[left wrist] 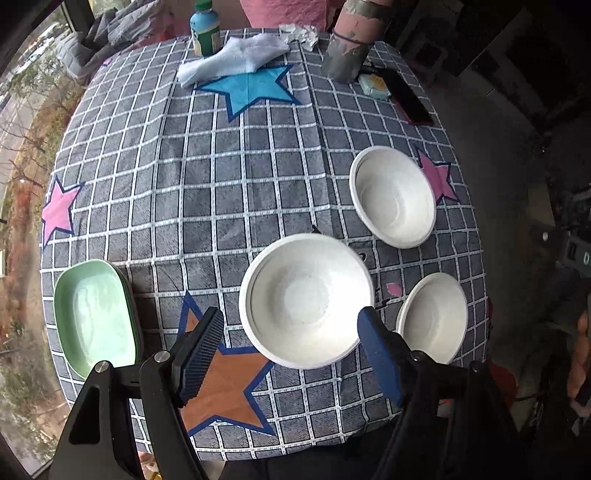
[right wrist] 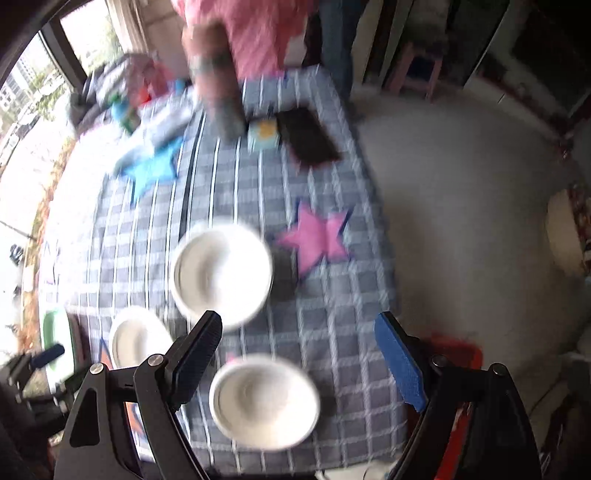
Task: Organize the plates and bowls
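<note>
- Three white bowls sit upright on the checked tablecloth (left wrist: 207,177). In the left wrist view the large white bowl (left wrist: 306,300) is at lower centre, a second white bowl (left wrist: 393,195) at right of centre, and a third white bowl (left wrist: 433,317) at lower right.
- All three are plain white with a rolled rim and a round flat bottom, and they stand apart from one another.
- A stack of pale green plates (left wrist: 94,317), oblong with rounded corners, lies at the lower left.
- The left gripper (left wrist: 291,350) is spread wide, fingers on either side of the large bowl's near edge, holding nothing.
- The right gripper (right wrist: 301,354) is likewise spread and empty above the blurred bowls.
- A green-capped bottle (left wrist: 204,29) stands at the top; its label is too small to read.
</note>
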